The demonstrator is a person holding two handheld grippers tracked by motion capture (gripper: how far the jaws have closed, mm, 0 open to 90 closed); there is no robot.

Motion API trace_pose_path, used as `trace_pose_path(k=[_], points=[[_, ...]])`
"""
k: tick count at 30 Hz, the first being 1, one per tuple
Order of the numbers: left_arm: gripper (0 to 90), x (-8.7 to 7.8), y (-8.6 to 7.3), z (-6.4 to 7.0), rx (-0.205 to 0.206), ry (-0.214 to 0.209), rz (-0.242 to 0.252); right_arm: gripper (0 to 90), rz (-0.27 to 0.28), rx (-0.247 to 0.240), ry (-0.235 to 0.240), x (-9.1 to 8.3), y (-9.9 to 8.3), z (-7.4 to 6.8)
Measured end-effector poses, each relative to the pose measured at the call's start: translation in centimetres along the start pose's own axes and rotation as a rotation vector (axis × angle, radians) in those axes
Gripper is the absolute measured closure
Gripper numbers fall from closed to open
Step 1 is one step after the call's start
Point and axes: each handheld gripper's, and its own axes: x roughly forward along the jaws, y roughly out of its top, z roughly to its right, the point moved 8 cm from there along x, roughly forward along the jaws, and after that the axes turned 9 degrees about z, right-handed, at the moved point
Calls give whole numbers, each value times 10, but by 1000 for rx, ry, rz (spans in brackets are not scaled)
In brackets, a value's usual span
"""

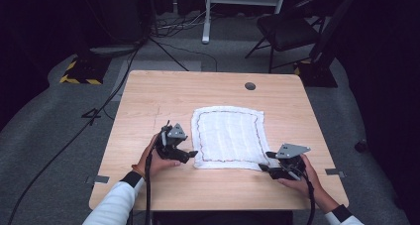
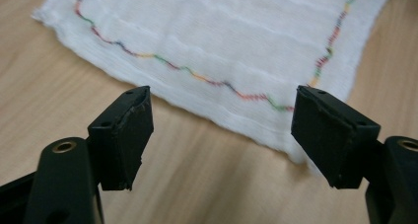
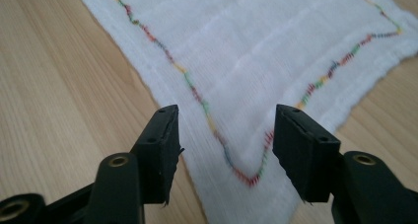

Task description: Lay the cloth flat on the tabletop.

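Left gripper (image 1: 190,154): held in the left hand at 9 o'clock of the cloth, jaws spread wide and empty; in the left gripper view (image 2: 222,135), near-left corner of the cloth lying just ahead of the right jaw, not between the pads.
Cloth (image 1: 229,136): white gauze square with multicoloured stitched border, spread flat at table centre, toward the near edge; slight ripples, no fold visible.
Right gripper (image 1: 267,161): held in the right hand at 5 o'clock of the cloth, jaws released and empty; in the right gripper view (image 3: 226,150), near-right corner lying between the two pads, not pinched.
Table (image 1: 148,101): light wood, grommet hole (image 1: 250,85) at 12 o'clock of the cloth.
Step in hand: judged as approach to the two near corners, ahead of a grasp; probably the start of a fold.
Next move: lower each pair of jaws onto its corner, left gripper first advanced further toward its corner, then close on one layer only, without dragging the cloth.
Count: grippers, two; cloths, one; tables, one; grommet holes, one.
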Motion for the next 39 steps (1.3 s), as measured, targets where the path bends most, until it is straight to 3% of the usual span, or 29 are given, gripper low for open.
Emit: trace_pose_path(k=[3, 5, 8, 9, 11, 17, 19, 22, 25, 29, 34, 39], points=[[230, 6, 10, -13, 2, 58, 35, 434, 22, -34, 22, 13, 13, -11], [236, 11, 15, -19, 12, 66, 37, 416, 32, -58, 52, 25, 24, -22], [238, 21, 19, -30, 51, 153, 33, 410, 44, -92, 90, 43, 37, -37], [234, 25, 19, -32, 48, 150, 11, 411, 47, -103, 102, 50, 42, -42], [206, 32, 21, -41, 28, 164, -5, 421, 46, -123, 127, 63, 50, -53], [210, 45, 36, -70, -43, 208, 36, 478, 73, -180, 202, 96, 72, -86], [210, 54, 38, -80, -89, 225, 40, 491, 77, -188, 228, 106, 77, -95], [212, 64, 39, -92, -94, 257, 28, 493, 66, -209, 254, 121, 81, -109], [219, 75, 39, -100, -105, 271, 10, 493, 65, -213, 254, 131, 84, -115], [220, 89, 36, -110, -150, 284, -2, 487, 48, -196, 240, 147, 82, -120], [196, 93, 32, -115, -172, 280, -27, 498, 35, -208, 208, 153, 83, -122], [215, 89, 29, -119, -192, 278, -17, 641, 38, -183, 189, 155, 84, -120]])
